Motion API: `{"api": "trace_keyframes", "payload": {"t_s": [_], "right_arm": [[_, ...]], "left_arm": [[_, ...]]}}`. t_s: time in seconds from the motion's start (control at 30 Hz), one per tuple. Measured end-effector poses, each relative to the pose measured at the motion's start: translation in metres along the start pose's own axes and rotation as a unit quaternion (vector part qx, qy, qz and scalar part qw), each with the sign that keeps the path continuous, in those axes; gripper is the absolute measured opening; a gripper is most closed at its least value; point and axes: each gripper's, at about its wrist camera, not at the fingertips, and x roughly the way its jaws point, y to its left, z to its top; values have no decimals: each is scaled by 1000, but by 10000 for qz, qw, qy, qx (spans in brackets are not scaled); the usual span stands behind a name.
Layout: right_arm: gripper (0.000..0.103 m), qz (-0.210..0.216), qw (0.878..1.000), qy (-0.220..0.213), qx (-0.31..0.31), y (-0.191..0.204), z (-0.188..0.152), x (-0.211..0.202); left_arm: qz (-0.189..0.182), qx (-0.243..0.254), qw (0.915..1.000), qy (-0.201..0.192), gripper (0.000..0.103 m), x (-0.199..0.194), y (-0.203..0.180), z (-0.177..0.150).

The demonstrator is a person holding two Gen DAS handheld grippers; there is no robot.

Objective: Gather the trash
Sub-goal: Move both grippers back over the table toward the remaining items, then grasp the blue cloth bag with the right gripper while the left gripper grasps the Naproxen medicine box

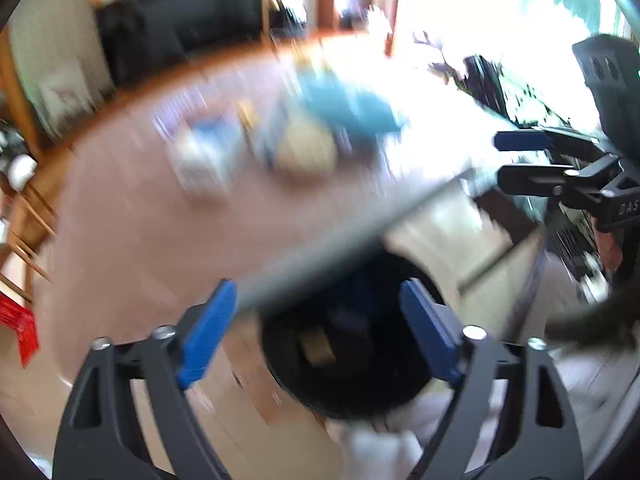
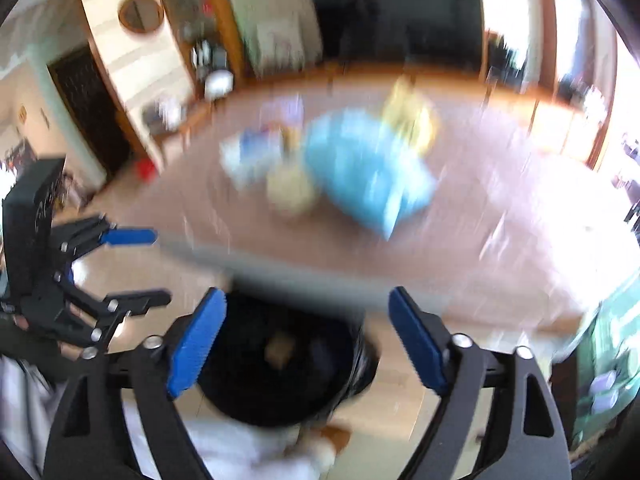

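Only the right wrist view caught a round wall clock [image 2: 141, 14]. Both claws gaped wide and empty, left claw [image 1: 320, 332] and right claw [image 2: 306, 336], poised above a black bin [image 1: 352, 388] below the tabletop [image 1: 140, 220] near edge. Blurred trash [image 2: 360, 164], blue and yellowish, lay mid-tabletop

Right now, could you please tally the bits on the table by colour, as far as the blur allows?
Blue: 1, a big crumpled wrapper
Yellow: 1, a packet
Beige: 1, a roundish lump
White and blue: 1, a packet
Total: 4; anything smaller is lost in blur.
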Motion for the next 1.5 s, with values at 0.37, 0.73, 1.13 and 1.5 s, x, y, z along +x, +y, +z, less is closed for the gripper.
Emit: {"api": "trace_keyframes", "payload": {"t_s": [0.37,0.73,1.13,1.5], "right_arm": [[99,-1032,9886,-1088,118,-22,86,6],[99,-689,9956,373,-519,-32,64,90],[99,-320,9787,1309,-1546,-29,72,147],[99,394,9759,1905,-991,-45,80,180]], "left_arm": [[893,-1316,9830,-915,101,5,73,84],[569,-1283,9896,311,101,82,86,64],[342,-844,9921,864,101,126,100,71],[100,-790,9913,1049,78,136,107,76]]}}
